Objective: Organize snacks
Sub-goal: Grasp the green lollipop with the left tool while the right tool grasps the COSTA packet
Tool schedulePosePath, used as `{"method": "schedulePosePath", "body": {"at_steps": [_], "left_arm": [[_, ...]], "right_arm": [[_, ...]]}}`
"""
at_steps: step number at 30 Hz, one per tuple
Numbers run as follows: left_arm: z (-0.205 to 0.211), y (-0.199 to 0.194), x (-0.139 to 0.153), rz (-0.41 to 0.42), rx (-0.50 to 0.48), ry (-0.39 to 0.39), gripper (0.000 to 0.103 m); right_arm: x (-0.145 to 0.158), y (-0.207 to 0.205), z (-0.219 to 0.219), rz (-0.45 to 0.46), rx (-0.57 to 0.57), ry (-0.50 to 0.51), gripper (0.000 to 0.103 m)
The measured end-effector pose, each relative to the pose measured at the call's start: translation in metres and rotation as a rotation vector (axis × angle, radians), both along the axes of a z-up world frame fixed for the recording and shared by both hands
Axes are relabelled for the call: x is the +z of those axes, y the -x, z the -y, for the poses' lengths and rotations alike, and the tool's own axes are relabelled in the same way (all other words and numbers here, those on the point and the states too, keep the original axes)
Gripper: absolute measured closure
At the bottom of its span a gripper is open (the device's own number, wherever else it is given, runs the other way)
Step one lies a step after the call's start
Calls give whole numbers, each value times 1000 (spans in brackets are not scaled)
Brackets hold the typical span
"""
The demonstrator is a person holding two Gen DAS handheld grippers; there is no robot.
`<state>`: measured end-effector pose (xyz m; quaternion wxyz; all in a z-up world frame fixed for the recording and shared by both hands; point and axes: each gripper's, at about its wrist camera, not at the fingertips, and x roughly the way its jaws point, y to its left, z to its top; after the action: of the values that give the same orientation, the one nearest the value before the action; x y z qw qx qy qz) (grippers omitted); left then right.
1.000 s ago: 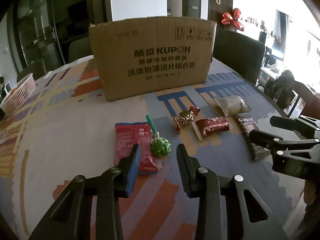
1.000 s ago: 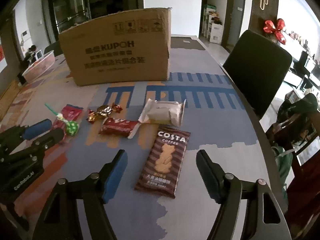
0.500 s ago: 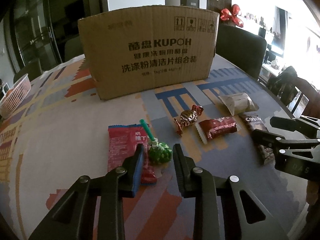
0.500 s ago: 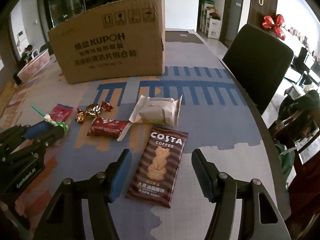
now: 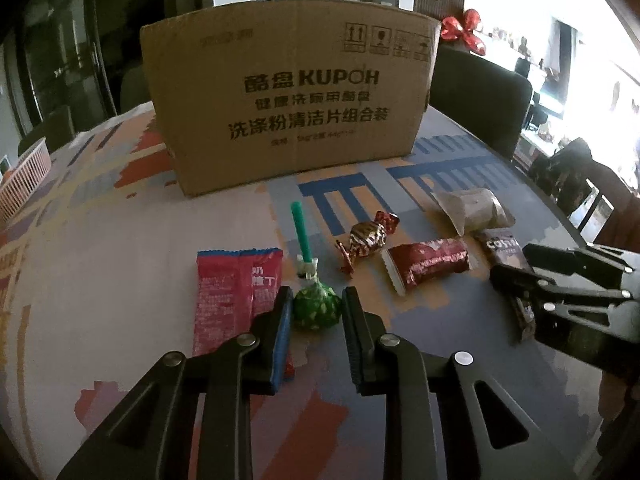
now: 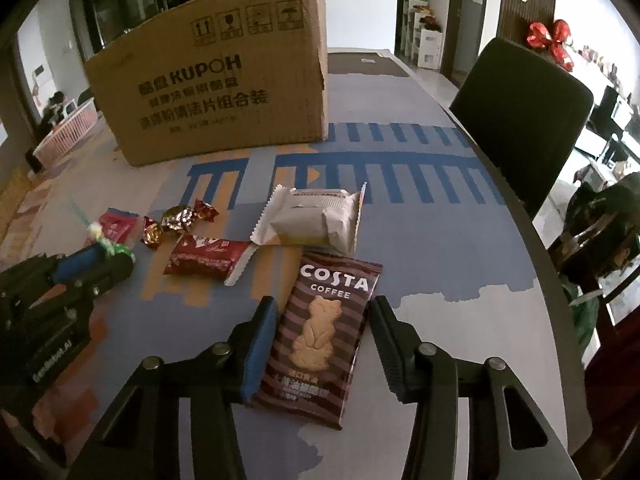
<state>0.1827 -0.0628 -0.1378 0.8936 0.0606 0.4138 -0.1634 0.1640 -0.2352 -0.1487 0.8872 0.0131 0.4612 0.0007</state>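
Note:
A green lollipop (image 5: 316,307) with a green stick lies between the fingers of my left gripper (image 5: 314,312), which is open and close around its head. Beside it lie a red packet (image 5: 230,296), a foil candy (image 5: 366,238), a dark red bar (image 5: 430,264) and a white pack (image 5: 472,208). My right gripper (image 6: 322,320) is open and straddles the brown Costa cookie packet (image 6: 324,332), jaws on either side and apart from it. A cardboard box (image 5: 288,104) stands behind the snacks.
A pink basket (image 5: 24,176) sits at the table's far left. A dark chair (image 6: 524,120) stands at the right table edge. The table edge (image 6: 560,300) curves close on the right.
Both grippers moved forward and down. The left jaws narrowed around the lollipop head. The right jaws narrowed and now flank the Costa packet.

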Motion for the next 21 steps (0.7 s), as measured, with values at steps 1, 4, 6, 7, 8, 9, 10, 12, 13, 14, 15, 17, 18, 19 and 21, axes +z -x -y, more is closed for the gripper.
{"method": "schedulePosePath", "body": {"at_steps": [1,4,6,7,8,9,10,12,13,14,15,17,18,19,21], "left_arm": [[1,0,0,2,0,-2,77],[3,0,0,6,-4,-11,78],[4,0,1,-3,-9,-7,78],[5,0,2,-9,-11,0,78],[5,2,3,-10,-10,3,78],[5,3,4,-9,-9,1,78],[6,5,6,-9,-6,-1,78],[6,8,10,-16,-2,2,78],[6,9,11,-20,0,1,78],[6,11,12,-21,3,2,78],[6,14,15,-22,5,5,78],[6,17,20,-20,6,11,78],[6,20,22,-18,6,15,78],[6,21,25,-15,6,17,78],[6,24,31,-5,5,18,78]], "right_arm": [[0,0,0,2,0,3,56],[0,0,1,2,0,-1,60],[1,1,3,1,2,-12,62],[2,1,3,0,2,-18,64],[2,2,4,1,4,-27,64],[2,2,5,0,5,-34,64],[3,3,5,0,6,-39,64],[5,6,6,2,8,-48,64],[6,7,6,7,9,-47,64],[8,9,6,12,10,-47,64],[10,10,6,17,13,-48,64],[15,13,6,29,19,-53,64],[18,16,5,39,25,-55,64],[21,17,4,46,28,-55,64],[27,20,3,62,38,-62,64]]}}
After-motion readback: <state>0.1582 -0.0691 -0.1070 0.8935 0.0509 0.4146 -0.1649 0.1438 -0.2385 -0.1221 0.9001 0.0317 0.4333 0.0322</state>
